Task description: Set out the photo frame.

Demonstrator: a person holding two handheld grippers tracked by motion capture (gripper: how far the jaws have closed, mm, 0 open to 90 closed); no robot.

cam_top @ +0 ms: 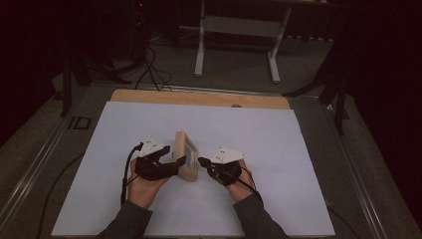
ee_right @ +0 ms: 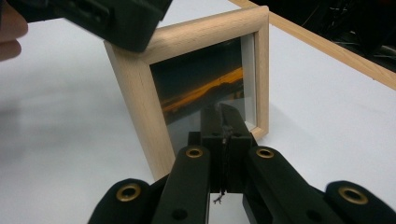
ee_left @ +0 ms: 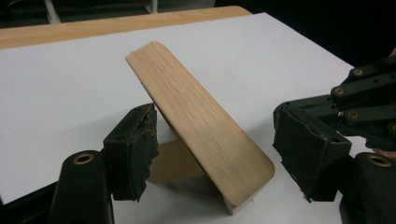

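Note:
A small light-wood picture frame (cam_top: pixel 187 155) stands tilted on the white sheet (cam_top: pixel 149 124), propped from behind. Its glass front (ee_right: pixel 205 88) shows a dark picture with an orange streak. My left gripper (cam_top: pixel 180 160) is open, and its two pads (ee_left: pixel 133 149) stand on either side of the frame's broad wooden edge (ee_left: pixel 201 121) with gaps on both sides. On the frame's other side my right gripper (cam_top: pixel 201 162) is shut with nothing in it. Its joined tips (ee_right: pixel 223 114) point at the lower part of the glass, very close to it; whether they touch I cannot tell.
The white sheet covers a wooden table whose far edge (cam_top: pixel 199 98) shows as a bare strip. Cables (cam_top: pixel 124 174) trail from the grippers toward the person. Beyond the table stand a white desk base (cam_top: pixel 236 30) and dark stands on the floor.

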